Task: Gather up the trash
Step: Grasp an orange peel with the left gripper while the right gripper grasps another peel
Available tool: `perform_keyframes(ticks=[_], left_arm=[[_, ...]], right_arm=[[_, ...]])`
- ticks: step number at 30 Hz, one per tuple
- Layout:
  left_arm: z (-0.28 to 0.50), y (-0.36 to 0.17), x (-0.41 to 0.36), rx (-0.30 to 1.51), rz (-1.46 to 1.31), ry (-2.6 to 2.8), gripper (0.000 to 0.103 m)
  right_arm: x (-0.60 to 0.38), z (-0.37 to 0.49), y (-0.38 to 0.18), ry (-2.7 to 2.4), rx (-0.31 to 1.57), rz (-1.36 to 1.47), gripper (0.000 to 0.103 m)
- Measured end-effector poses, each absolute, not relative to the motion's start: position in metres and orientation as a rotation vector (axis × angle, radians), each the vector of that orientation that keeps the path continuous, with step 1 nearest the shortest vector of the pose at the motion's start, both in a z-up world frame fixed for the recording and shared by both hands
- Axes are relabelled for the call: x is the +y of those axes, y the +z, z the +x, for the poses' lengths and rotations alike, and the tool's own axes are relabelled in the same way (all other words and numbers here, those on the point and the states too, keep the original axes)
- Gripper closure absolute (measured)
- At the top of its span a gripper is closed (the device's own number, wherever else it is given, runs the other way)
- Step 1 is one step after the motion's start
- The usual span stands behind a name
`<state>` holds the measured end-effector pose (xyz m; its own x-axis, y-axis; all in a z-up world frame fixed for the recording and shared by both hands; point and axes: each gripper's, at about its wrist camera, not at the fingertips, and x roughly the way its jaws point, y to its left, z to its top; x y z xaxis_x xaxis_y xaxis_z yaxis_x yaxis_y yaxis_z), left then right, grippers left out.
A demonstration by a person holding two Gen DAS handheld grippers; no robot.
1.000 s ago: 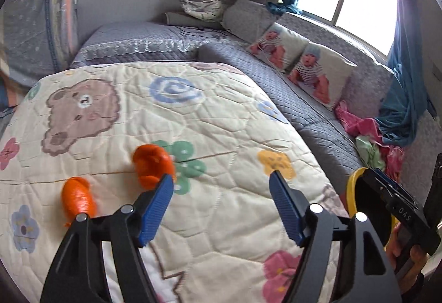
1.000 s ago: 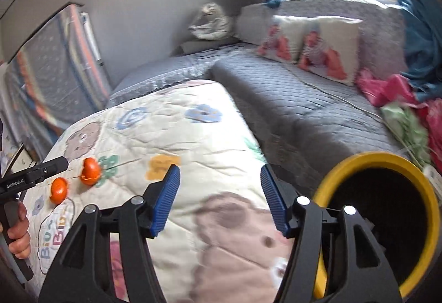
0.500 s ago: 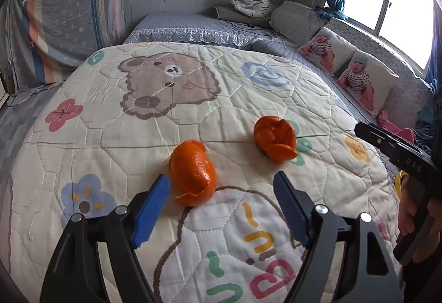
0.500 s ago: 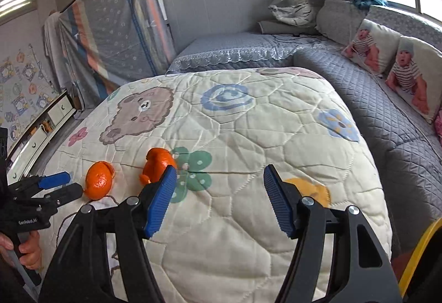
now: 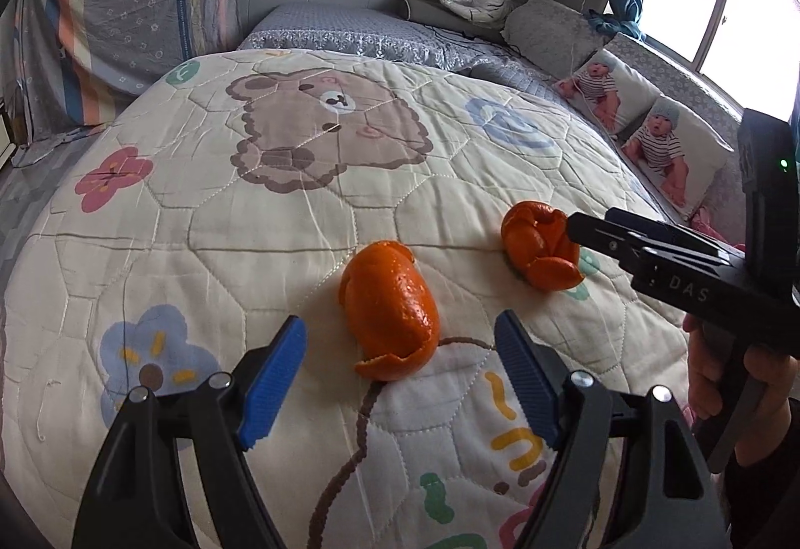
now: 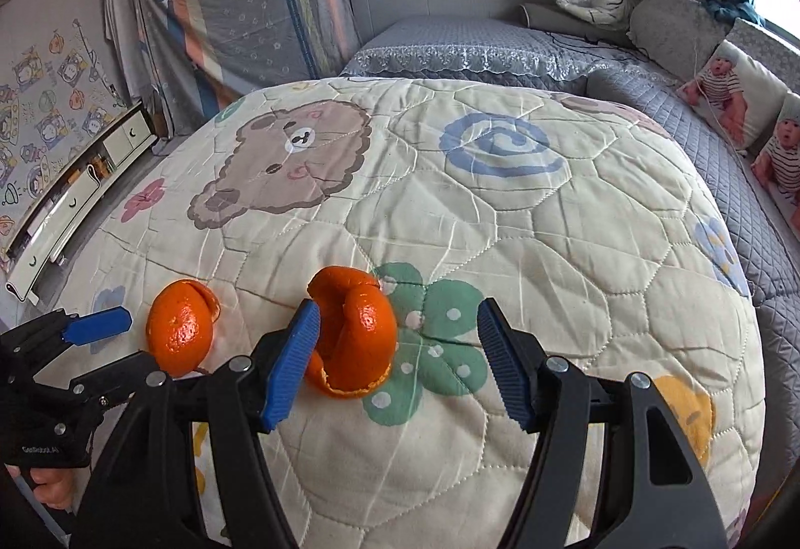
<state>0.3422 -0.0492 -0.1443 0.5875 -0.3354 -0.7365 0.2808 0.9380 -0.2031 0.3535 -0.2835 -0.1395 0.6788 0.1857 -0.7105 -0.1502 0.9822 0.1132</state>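
Reaching in to gather two orange peels off the bed quilt, both beside its green clover print: left tongs wide around the left peel, right tongs wide, right peel against one pad; next, closing on each.
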Motion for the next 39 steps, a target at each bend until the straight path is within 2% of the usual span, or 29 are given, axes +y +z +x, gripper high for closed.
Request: perform_keyframes(ticks=[9,12,18,23,26,39], left_arm=[[0.352,-0.15,-0.049,0.887,-0.061,-0.367,0.029],[0.355,-0.152,-0.049,0.889,-0.062,-0.369,0.03],[0.36,-0.16,-0.048,0.912,-0.068,-0.354,0.044],[0.362,-0.164,-0.05,0.924,-0.074,-0.368,0.061],[0.361,-0.162,-0.054,0.915,-0.054,-0.36,0.062],[0.354,-0.153,-0.049,0.92,-0.089,-0.379,0.068]], right_arm=[[-0.277,0.371,-0.153,0.195,0.85,0.05,0.042],[-0.274,0.374,-0.155,0.203,0.858,0.05,0.048],[-0.275,0.378,-0.156,0.216,0.86,0.067,0.058],[-0.275,0.379,-0.156,0.209,0.854,0.065,0.073],[-0.276,0.38,-0.156,0.201,0.855,0.065,0.082],[-0.277,0.373,-0.147,0.169,0.828,0.04,0.087]])
